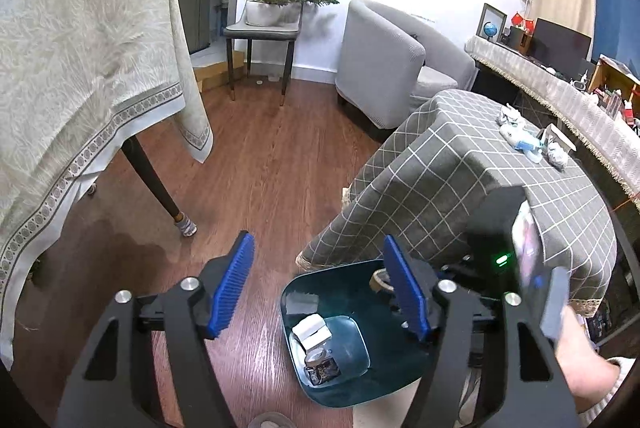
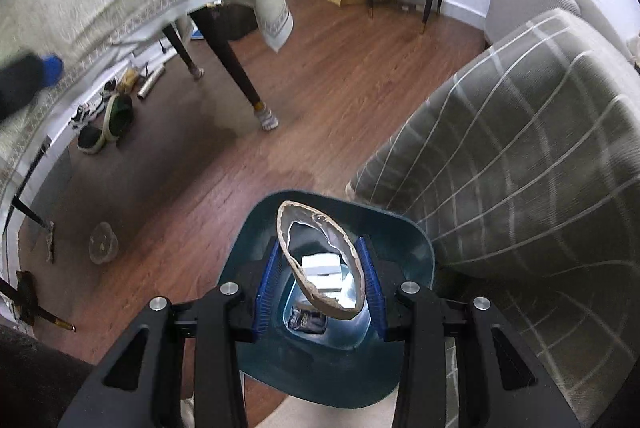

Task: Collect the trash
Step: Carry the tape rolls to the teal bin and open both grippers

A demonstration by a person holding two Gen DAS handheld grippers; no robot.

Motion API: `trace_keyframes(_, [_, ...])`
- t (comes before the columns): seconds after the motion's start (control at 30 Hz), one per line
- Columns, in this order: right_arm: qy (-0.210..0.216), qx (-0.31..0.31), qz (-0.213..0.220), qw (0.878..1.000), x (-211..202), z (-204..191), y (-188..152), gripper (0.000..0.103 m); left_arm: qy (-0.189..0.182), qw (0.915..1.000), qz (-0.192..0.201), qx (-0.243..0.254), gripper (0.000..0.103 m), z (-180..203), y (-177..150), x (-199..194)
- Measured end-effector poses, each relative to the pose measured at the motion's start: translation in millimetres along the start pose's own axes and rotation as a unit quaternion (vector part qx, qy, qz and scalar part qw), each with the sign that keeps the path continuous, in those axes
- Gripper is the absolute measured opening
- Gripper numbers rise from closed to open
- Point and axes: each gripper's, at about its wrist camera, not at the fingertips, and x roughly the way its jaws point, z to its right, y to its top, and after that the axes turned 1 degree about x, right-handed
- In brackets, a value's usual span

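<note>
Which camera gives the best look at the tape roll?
The right wrist view: the tape roll sits centred between the right gripper's jaws, directly over the teal bin. The left wrist view shows only a sliver of it behind a blue pad.

grey armchair (image 1: 384, 64) beside plant-bearing chair (image 1: 264, 28).

teal trash bin (image 2: 416, 248); blue ribbed pads (image 1: 234, 288) on black grippers. grey tablecloth (image 1: 460, 164) with a white grid, cream tablecloth (image 1: 80, 48) with a feathery print and dotted border. reddish-brown wood floor (image 1: 272, 156), tan tape roll (image 2: 320, 260).
</note>
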Motion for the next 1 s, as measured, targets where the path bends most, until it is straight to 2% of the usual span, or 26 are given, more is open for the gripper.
trace_keyframes(0.27, [-0.009, -0.009, -0.04, 0.999, 22.2, -3.4, -10.5, 0.041, -0.017, 0.9997, 0.015, 0.002, 0.049, 4.8, 6.6, -12.1])
trace_keyframes(0.43, [-0.025, -0.022, -0.068, 0.997, 36.6, -0.5, -22.6, 0.041, -0.031, 0.9991, 0.029, 0.006, 0.043, 13.6, 11.6, -21.6])
trace_keyframes(0.47, [-0.028, -0.025, -0.073, 0.997, 38.5, -0.5, -24.4, 0.043, -0.033, 0.9989, 0.032, 0.007, 0.043, 15.2, 12.5, -23.2])
trace_keyframes(0.53, [-0.04, -0.03, -0.08, 0.996, 41.6, 2.5, -30.7, 0.064, -0.037, 0.9986, 0.037, 0.007, 0.043, 18.7, 15.0, -26.2])
trace_keyframes(0.6, [-0.044, -0.032, -0.085, 0.995, 42.9, 5.2, -34.6, 0.064, -0.039, 0.9983, 0.042, 0.008, 0.043, 22.1, 16.1, -27.5])
trace_keyframes(0.77, [-0.03, -0.036, -0.069, 0.997, 28.7, 7.9, -37.9, 0.064, -0.033, 0.9982, 0.047, 0.016, 0.043, 30.3, 19.0, -26.4])
trace_keyframes(1.0, [-0.001, -0.055, -0.002, 0.998, -17.6, -0.5, -27.1, 0.064, -0.03, 0.9974, 0.06, 0.024, 0.043, 40.4, 24.2, -27.4])
